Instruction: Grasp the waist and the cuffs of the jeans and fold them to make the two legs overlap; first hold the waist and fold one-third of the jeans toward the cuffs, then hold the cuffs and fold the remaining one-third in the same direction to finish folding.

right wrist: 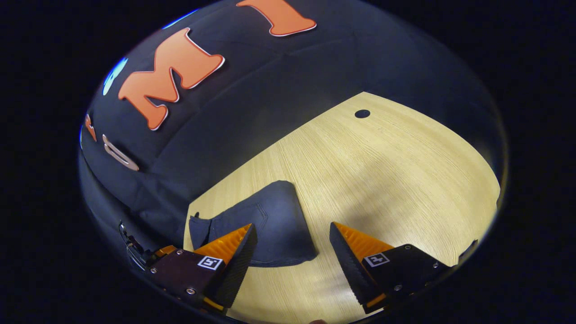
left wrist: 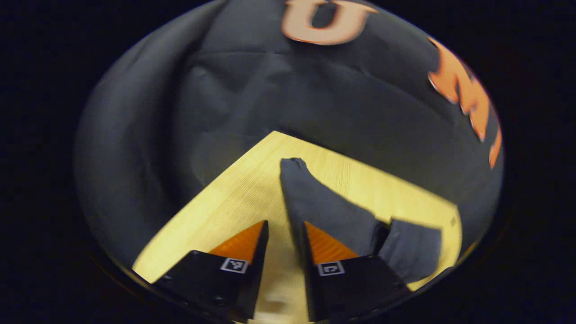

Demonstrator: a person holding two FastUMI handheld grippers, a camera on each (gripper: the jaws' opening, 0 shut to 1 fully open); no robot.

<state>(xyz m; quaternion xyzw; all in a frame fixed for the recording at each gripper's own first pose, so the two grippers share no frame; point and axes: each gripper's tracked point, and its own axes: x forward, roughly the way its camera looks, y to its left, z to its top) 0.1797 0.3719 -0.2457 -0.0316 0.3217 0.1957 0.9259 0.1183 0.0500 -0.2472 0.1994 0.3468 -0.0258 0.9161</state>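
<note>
a: start at the left gripper [left wrist: 284, 234]. what are its fingers doing?

b: in the left gripper view they stand a little apart with bare tabletop showing in the gap, so nothing is pinched; it is released. the dark grey-blue denim jeans [left wrist: 324, 207] lie just beyond, and the inner edge of the finger on the view's right sits against or just over the cloth. i cannot tell whether it touches.

a: and the right gripper [right wrist: 291, 238]?

b: in the right gripper view its fingers are spread wide, released as well, with light wood between them. the finger on the view's left overlaps the near part of the jeans [right wrist: 270, 225]; the other finger is apart from them, over bare table.

a: which way do the jeans run?

b: in the left gripper view the long axis goes away from the gripper, a narrow strip running up and slightly left to a rounded end near the table's far corner. a second, shorter flap lies to the view's right of it, near the table edge.

a: how do they look?

b: plain dark denim, matte, lying flat. in the right gripper view a curved seam like a pocket edge shows, and a small folded tab sticks out on the view's left.

a: where are they?

b: on the pale yellow wood-grain table [right wrist: 382, 171], towards its edge by the black cloth booth wall [right wrist: 252, 99]. a small dark round spot [right wrist: 362, 114] marks the table farther off.
</note>
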